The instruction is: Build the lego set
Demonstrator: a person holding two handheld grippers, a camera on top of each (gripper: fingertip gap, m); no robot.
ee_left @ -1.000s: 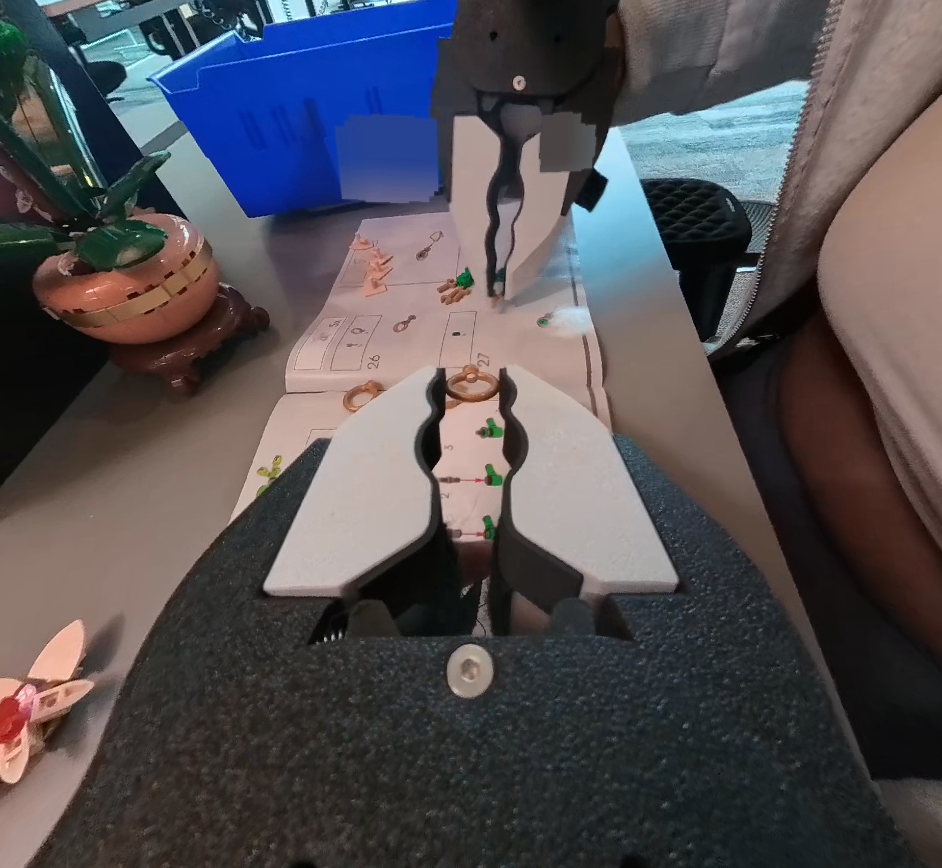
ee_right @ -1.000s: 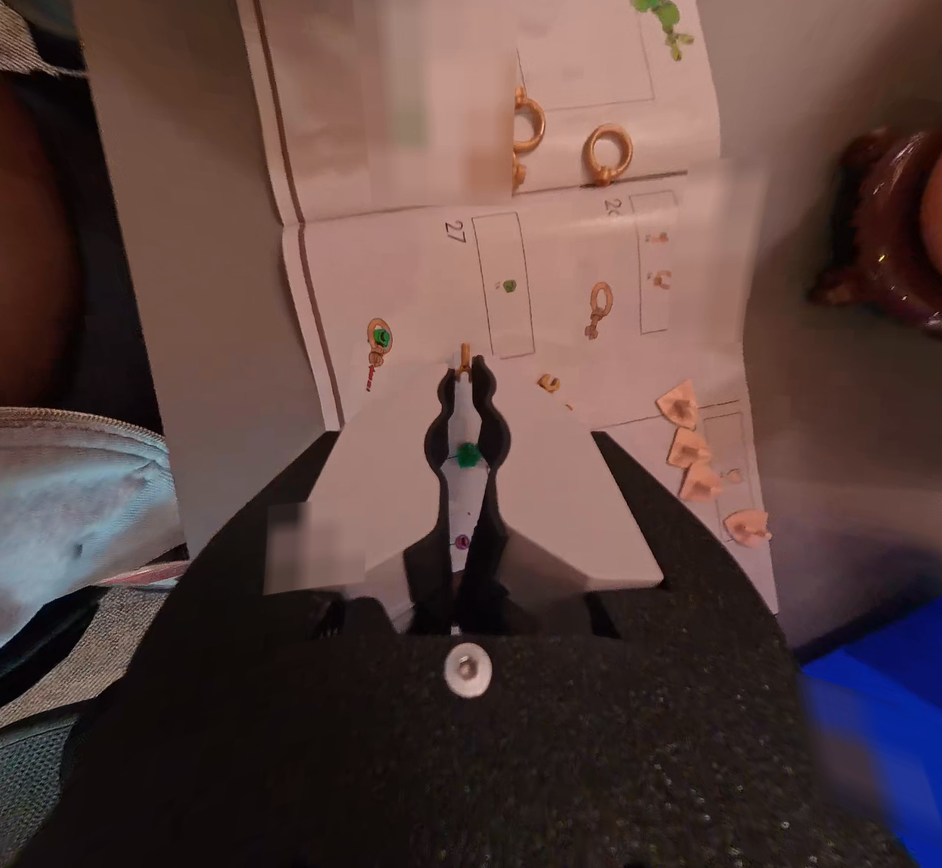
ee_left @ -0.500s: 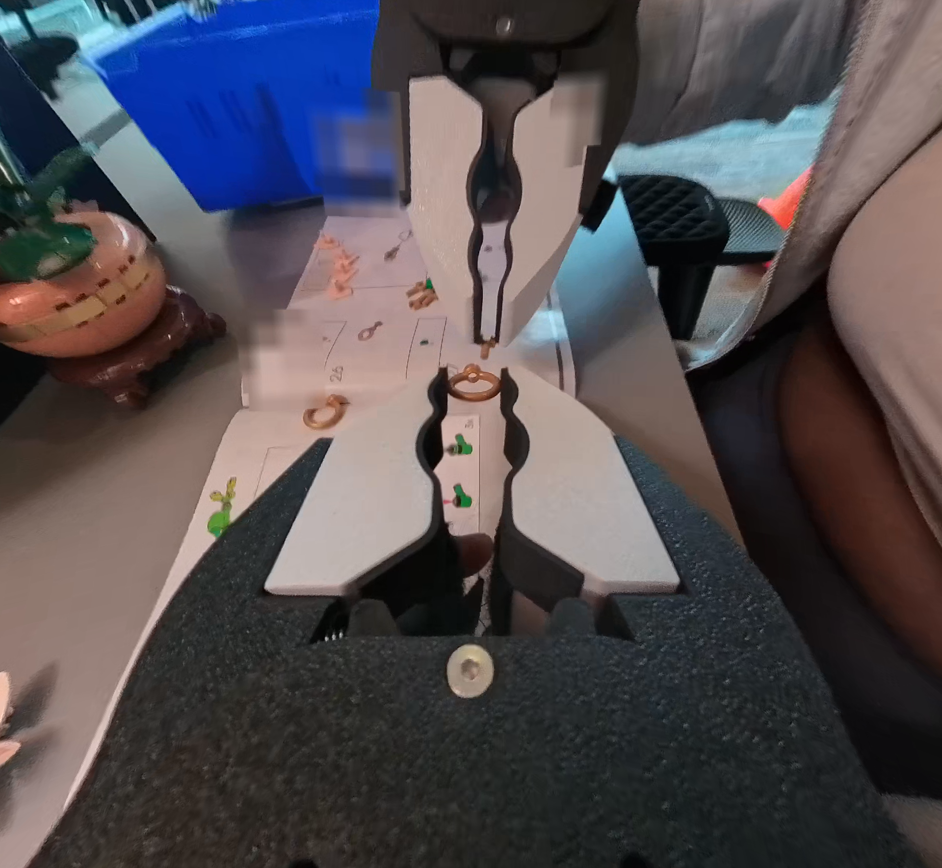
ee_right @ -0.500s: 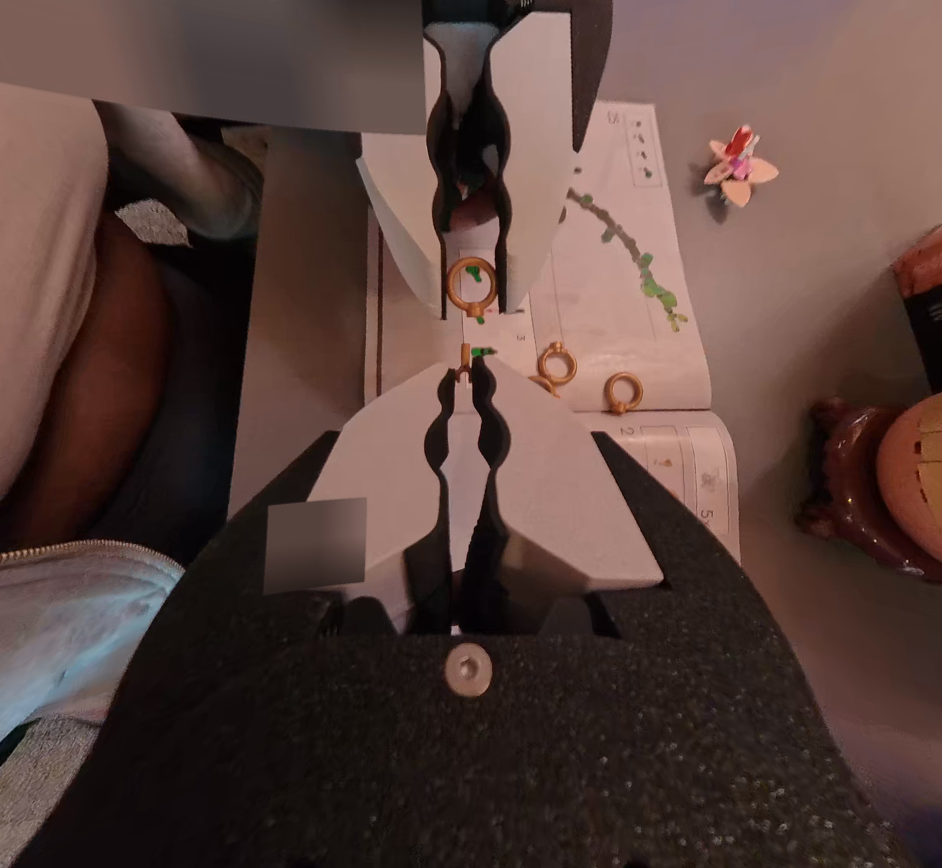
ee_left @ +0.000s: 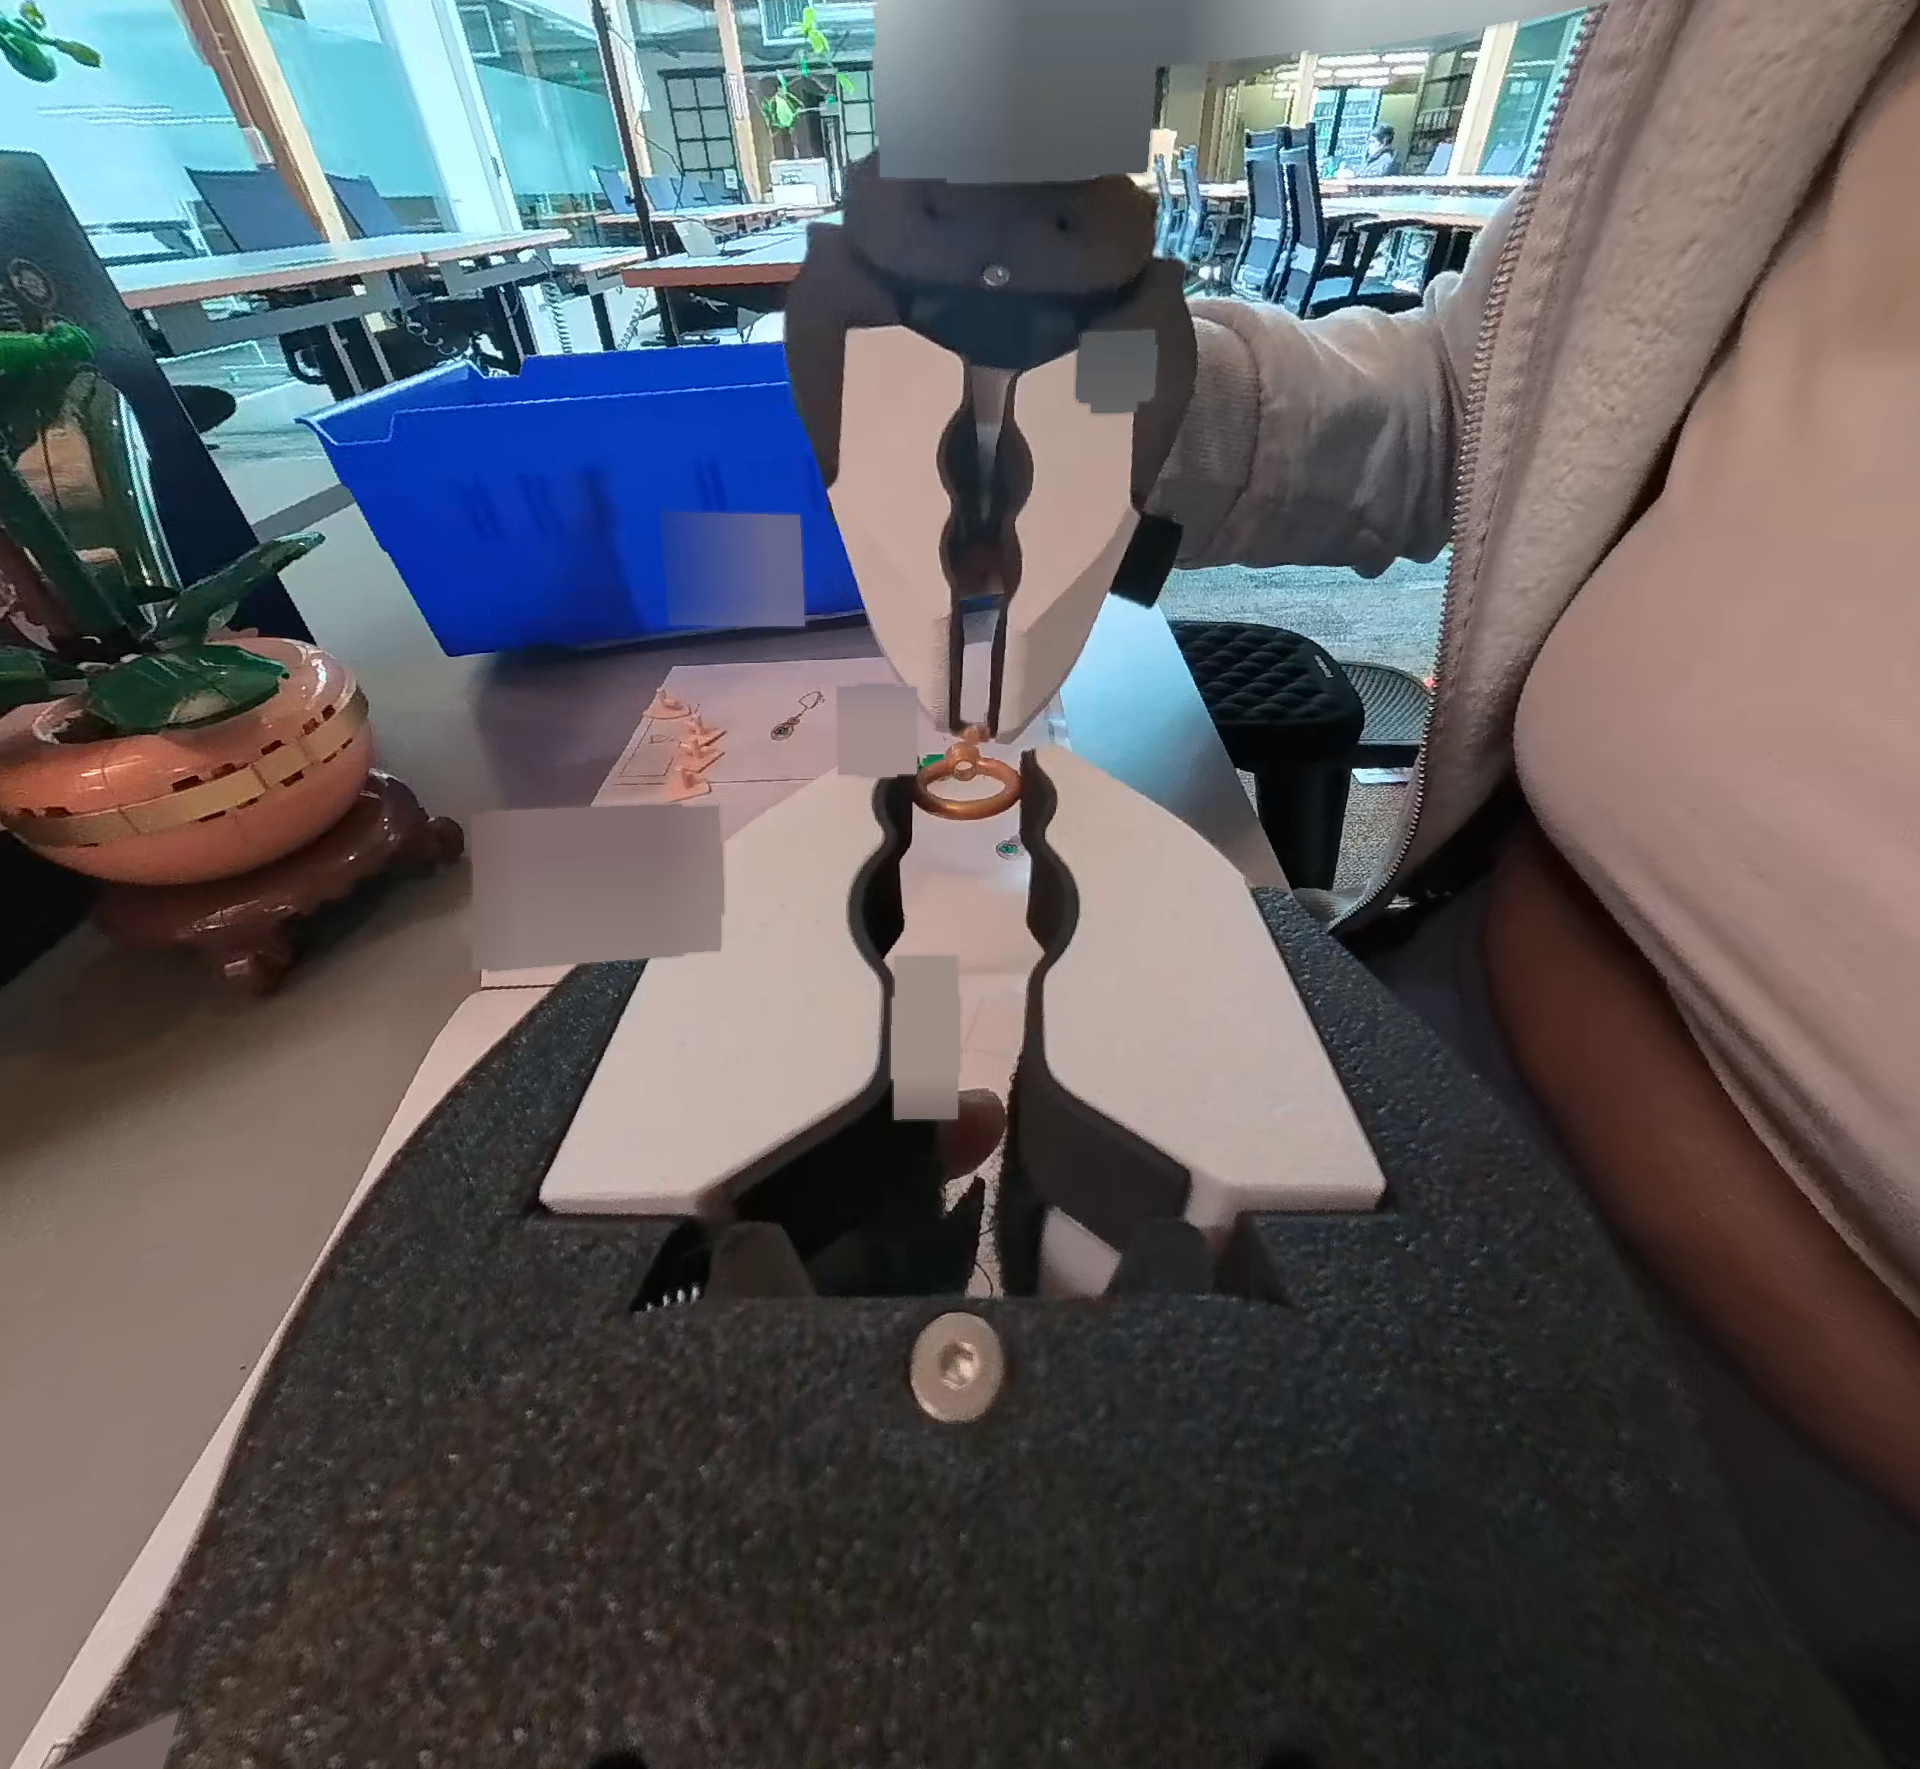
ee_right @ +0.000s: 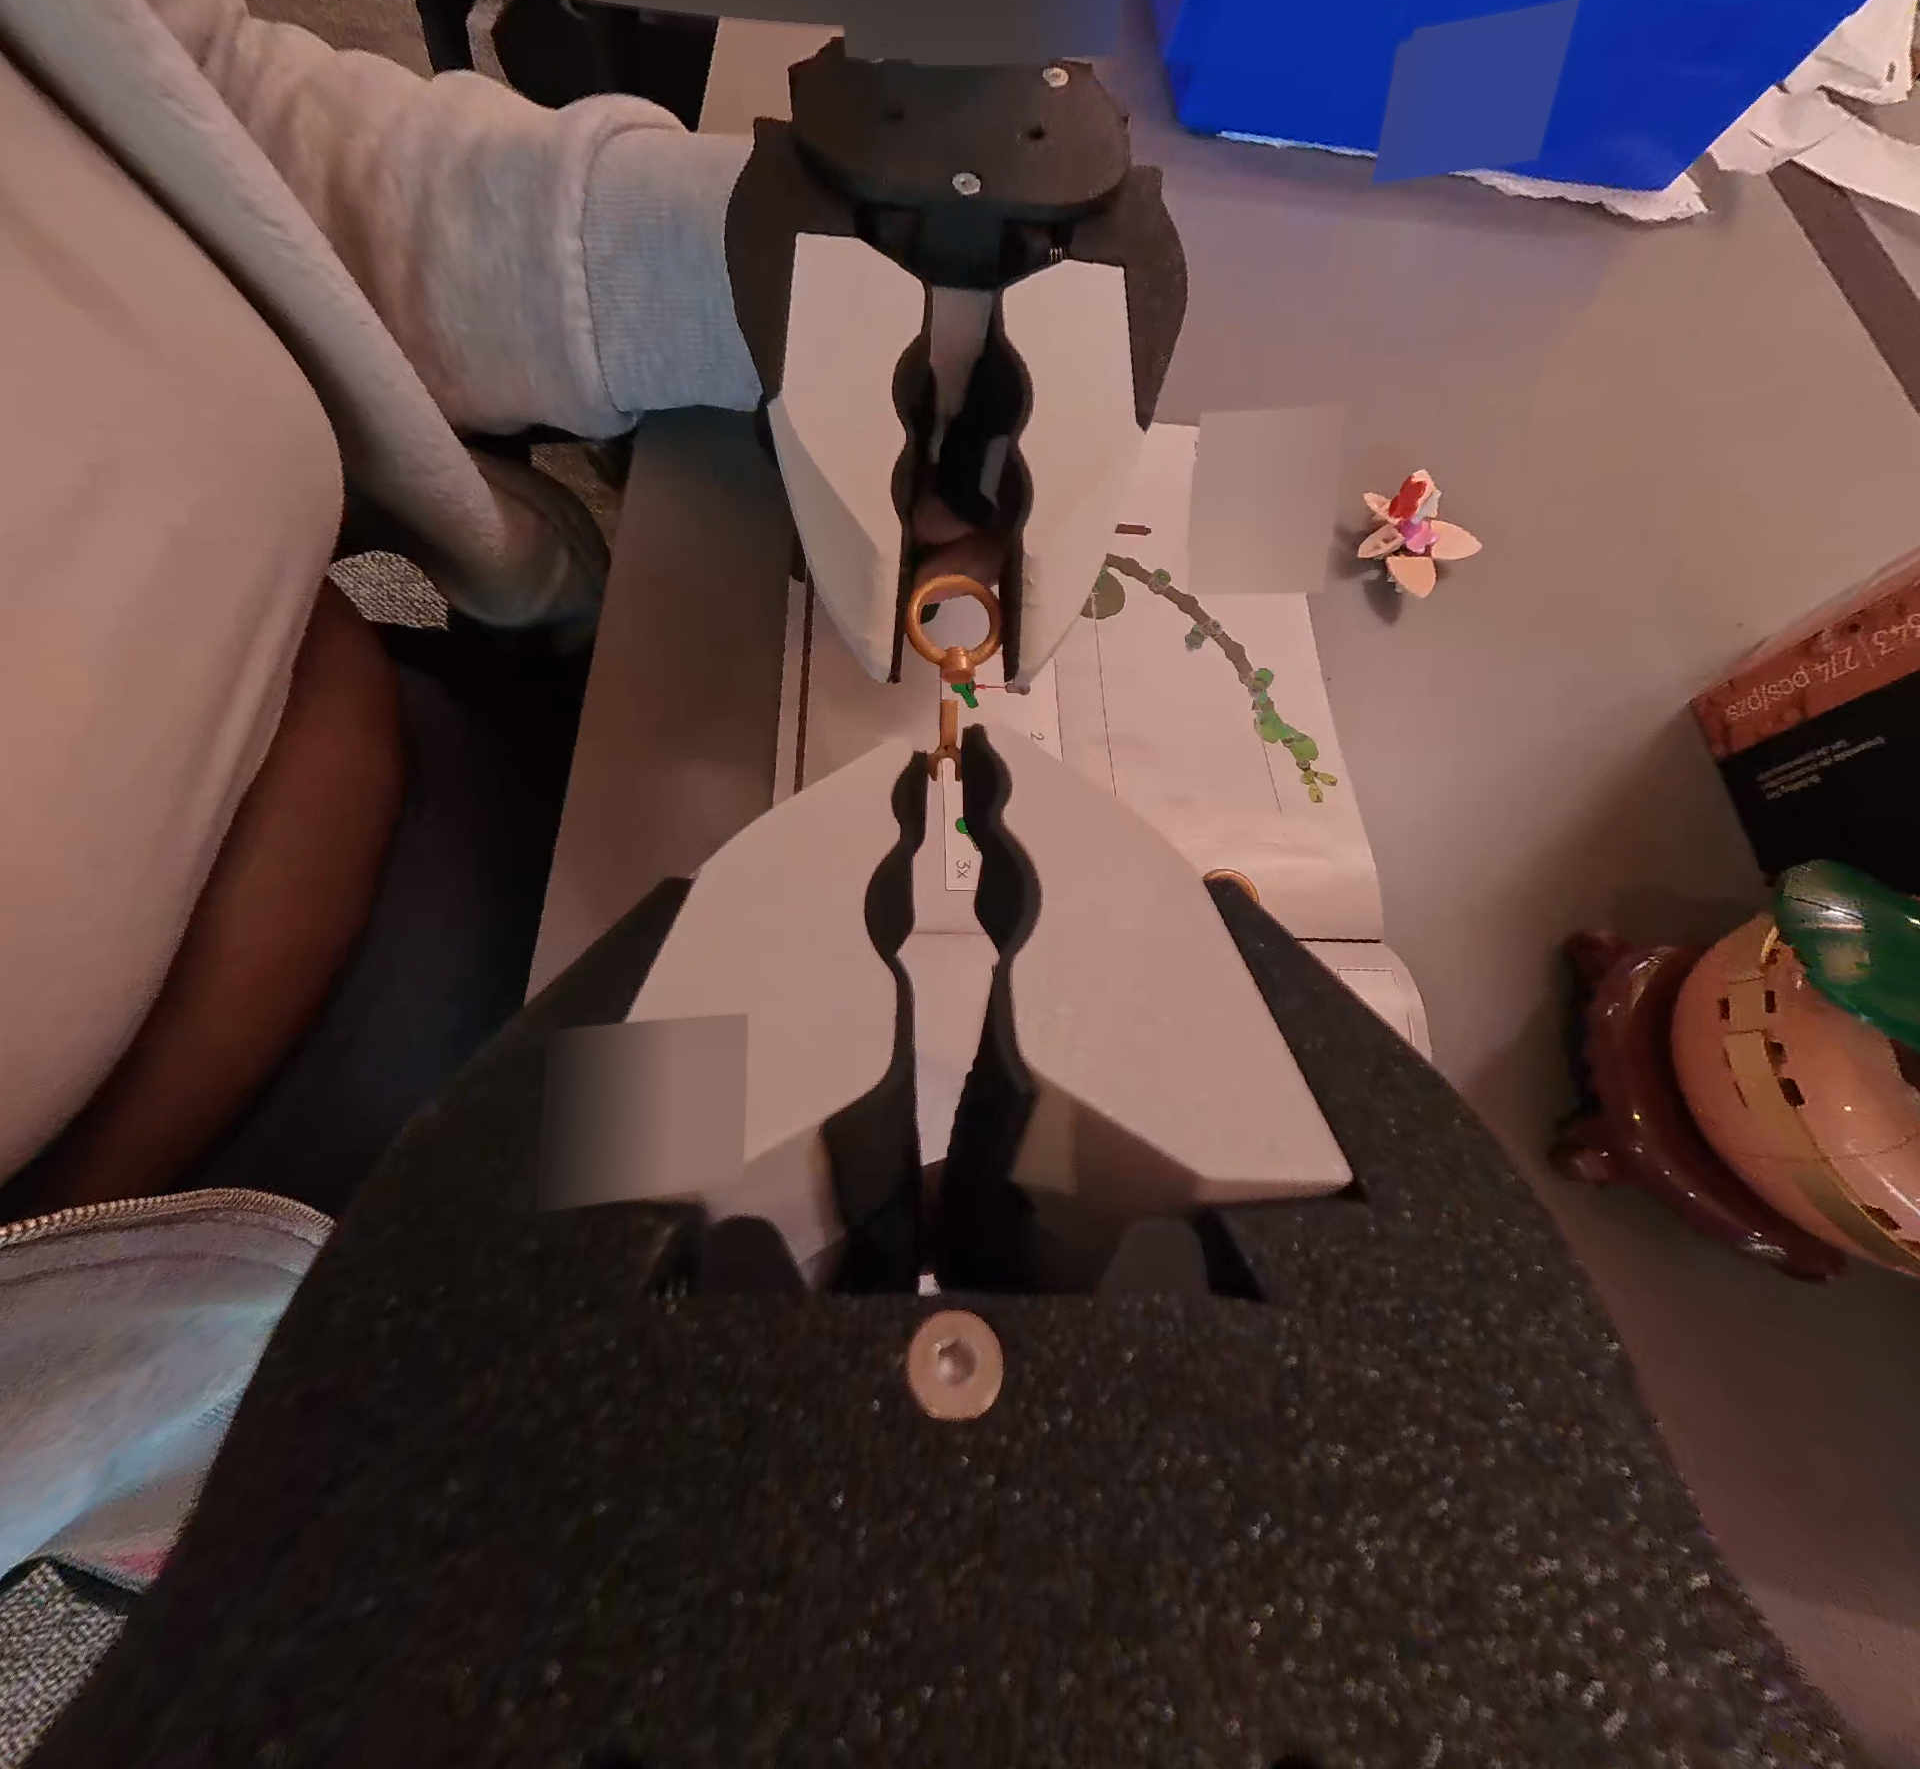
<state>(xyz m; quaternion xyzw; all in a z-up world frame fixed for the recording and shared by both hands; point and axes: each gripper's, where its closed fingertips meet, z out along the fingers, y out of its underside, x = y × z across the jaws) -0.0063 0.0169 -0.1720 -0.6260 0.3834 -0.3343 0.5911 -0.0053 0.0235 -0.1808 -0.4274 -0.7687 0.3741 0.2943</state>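
Observation:
My left gripper (ee_left: 961, 769) is shut on a gold ring piece (ee_left: 961, 789) and holds it in the air above the open instruction booklet (ee_left: 764, 732). My right gripper (ee_right: 945, 751) is shut on a small gold clip piece (ee_right: 945, 740). The two grippers face each other tip to tip. The clip's stem points at the ring's knob (ee_right: 958, 657), with a small gap between them. In the right wrist view the left gripper (ee_right: 954, 675) shows at the top with the ring (ee_right: 951, 616). In the left wrist view the right gripper (ee_left: 974, 727) shows above with the clip (ee_left: 970, 735).
A blue bin (ee_left: 582, 493) stands at the table's far end. A brick-built pot with a green plant (ee_left: 187, 753) sits at the left. Several peach petal pieces (ee_left: 691, 732) lie on the booklet. A small built flower (ee_right: 1413, 530), a spare gold ring (ee_right: 1231, 883) and a dark box (ee_right: 1829, 743) are nearby.
My right gripper has lifted the clip piece off the booklet and swung to face my left gripper. Both have risen and closed in, bringing clip and ring almost together.

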